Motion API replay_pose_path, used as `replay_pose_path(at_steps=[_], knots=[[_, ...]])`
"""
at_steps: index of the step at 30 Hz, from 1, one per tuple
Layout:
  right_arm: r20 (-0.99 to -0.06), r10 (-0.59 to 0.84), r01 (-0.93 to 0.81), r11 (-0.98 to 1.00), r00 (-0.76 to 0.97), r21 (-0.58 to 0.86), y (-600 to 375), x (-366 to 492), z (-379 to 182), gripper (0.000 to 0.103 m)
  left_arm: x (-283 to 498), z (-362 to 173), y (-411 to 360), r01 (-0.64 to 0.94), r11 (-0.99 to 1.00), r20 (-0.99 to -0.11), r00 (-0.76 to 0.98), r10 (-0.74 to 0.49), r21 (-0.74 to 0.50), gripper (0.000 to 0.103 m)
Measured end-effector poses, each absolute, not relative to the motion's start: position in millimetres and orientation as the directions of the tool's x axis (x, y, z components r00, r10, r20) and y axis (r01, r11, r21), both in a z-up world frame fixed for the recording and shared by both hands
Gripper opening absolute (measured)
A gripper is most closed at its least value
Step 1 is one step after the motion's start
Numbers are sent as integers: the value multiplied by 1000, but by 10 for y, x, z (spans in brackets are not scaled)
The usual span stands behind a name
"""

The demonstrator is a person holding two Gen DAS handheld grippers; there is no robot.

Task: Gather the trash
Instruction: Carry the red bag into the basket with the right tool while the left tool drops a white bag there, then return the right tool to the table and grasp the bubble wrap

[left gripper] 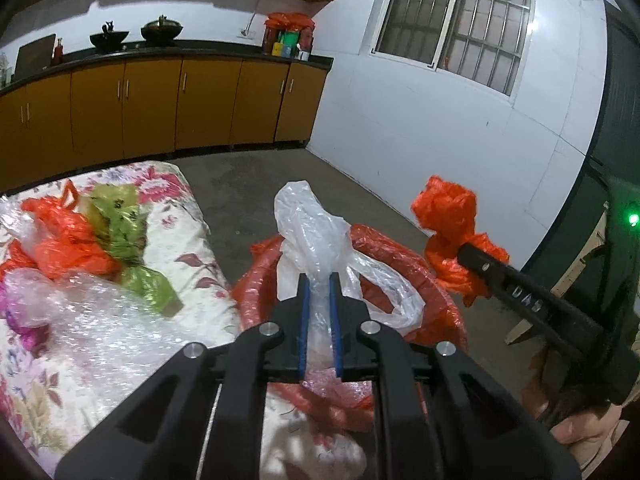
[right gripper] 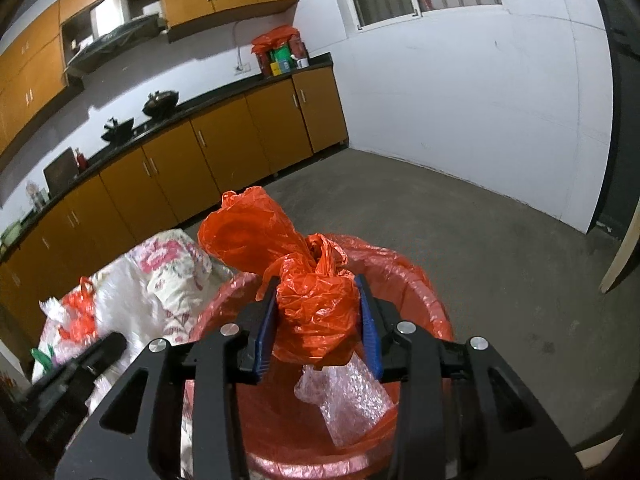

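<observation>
The left gripper [left gripper: 319, 286] has its blue fingers [left gripper: 304, 320] closed on a crumpled clear bag [left gripper: 316, 228], held above the bin [left gripper: 424, 276] (lined with a red bag). The right gripper [right gripper: 318, 312] pinches a wadded red bag [right gripper: 316, 308] between its fingers [right gripper: 266, 328], also over the bin [right gripper: 424, 292], where a piece of bubble wrap [right gripper: 352, 404] already lies inside. Beside the bin stands a desk [left gripper: 188, 248] under a floral cloth, carrying more trash: a red bag [left gripper: 68, 240], a green wrapper [left gripper: 124, 240], bubble wrap [left gripper: 104, 316] and what may be a purple scrap [left gripper: 24, 324] at the blurred edge.
</observation>
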State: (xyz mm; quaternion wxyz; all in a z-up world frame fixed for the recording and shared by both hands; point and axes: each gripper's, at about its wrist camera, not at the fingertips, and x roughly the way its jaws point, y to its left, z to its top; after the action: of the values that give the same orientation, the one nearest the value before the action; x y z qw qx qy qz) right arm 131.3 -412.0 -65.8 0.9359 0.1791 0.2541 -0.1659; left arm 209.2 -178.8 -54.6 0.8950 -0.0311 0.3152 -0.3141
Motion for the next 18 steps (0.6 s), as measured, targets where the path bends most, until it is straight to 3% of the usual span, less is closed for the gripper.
replay_pose_path(at_steps=[6, 11, 13, 15, 18], knots=[[-527, -229, 415, 870, 818, 266, -4208, 1337, -653, 50, 2193, -668, -1890, 540, 798, -563, 584, -585, -268, 29], [-538, -227, 418, 869, 812, 264, -4199, 1300, -709, 51, 2209, -724, -1790, 515, 813, -576, 590, -566, -272, 33], [-537, -229, 414, 875, 812, 252, -4184, 1279, -715, 54, 2188, -706, -1681, 487, 835, -571, 620, -538, -258, 42], [-533, -230, 404, 884, 814, 235, -4135, 1267, -705, 56, 2142, -690, -1544, 440, 867, -565, 664, -490, -235, 59], [-525, -220, 379, 900, 822, 216, -4055, 1226, -710, 60, 2072, -682, -1284, 367, 907, -558, 717, -418, -207, 69]])
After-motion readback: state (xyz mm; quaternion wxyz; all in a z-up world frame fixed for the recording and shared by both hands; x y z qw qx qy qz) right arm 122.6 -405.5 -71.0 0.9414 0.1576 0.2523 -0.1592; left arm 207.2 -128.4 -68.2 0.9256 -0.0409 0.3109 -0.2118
